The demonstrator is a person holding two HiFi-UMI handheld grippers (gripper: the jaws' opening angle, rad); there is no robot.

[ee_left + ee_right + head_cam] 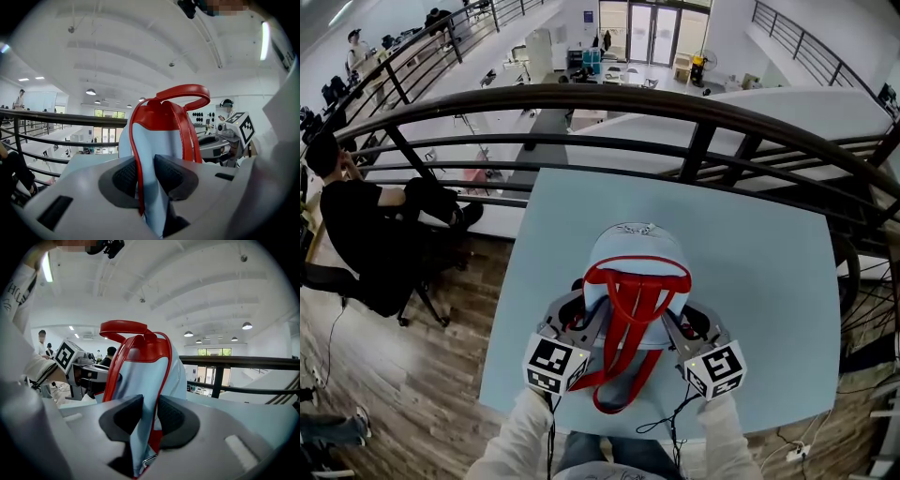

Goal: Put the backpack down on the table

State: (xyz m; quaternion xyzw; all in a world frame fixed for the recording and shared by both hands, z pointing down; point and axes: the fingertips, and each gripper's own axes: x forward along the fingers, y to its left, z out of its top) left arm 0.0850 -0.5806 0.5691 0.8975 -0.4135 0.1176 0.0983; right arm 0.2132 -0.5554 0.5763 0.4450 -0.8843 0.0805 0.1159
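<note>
A light blue backpack (636,248) with red straps (628,319) stands upright on the pale blue table (759,272), its strap side facing me. My left gripper (581,317) grips its left side and my right gripper (682,323) its right side. In the left gripper view, the pads (171,172) close on blue fabric and a red strap edge of the backpack (157,136). In the right gripper view, the pads (173,417) pinch a fold of the backpack's (140,373) blue fabric with red trim. The backpack's base is hidden behind the grippers.
A dark metal railing (675,103) curves just beyond the table's far edge, with a drop to a lower floor behind it. A person in black (356,225) sits at the left on the wooden floor. Thin cables (675,420) hang at the table's near edge.
</note>
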